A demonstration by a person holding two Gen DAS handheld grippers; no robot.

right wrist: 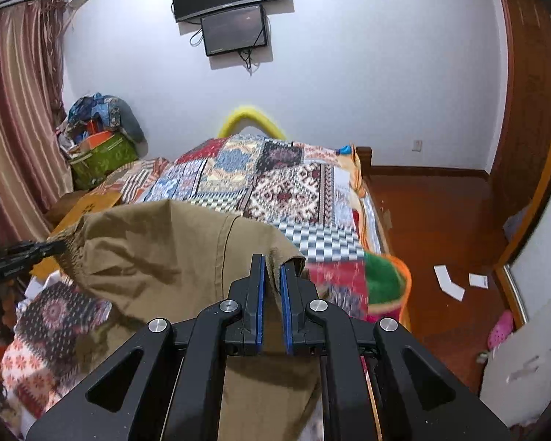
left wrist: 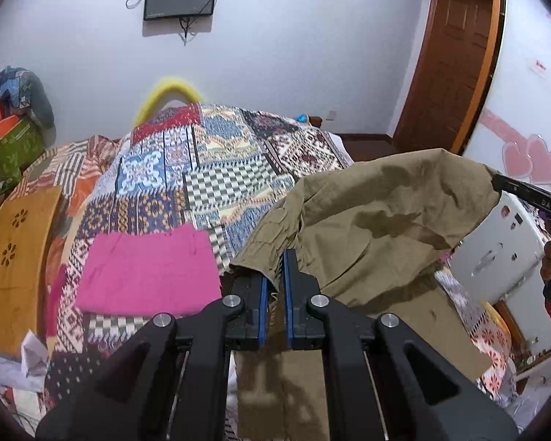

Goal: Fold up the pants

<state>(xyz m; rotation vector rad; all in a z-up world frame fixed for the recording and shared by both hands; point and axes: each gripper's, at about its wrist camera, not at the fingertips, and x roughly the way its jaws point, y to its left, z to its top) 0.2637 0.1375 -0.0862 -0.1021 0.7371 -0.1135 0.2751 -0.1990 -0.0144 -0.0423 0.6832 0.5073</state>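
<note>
Khaki pants held up between both grippers, above the patchwork bed.
Left gripper and right gripper are each clamped shut on a fabric edge, cloth pinched between blue pads.

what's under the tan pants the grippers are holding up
The tan pants hang from the left gripper and right gripper over the patchwork bedspread. Whatever lies on the bed right beneath the cloth is covered.

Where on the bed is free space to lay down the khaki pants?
The free patch is the patchwork quilt beyond the folded pink cloth, up to the yellow foam bar. The left side is crowded with the mustard cloth and green bag.
</note>
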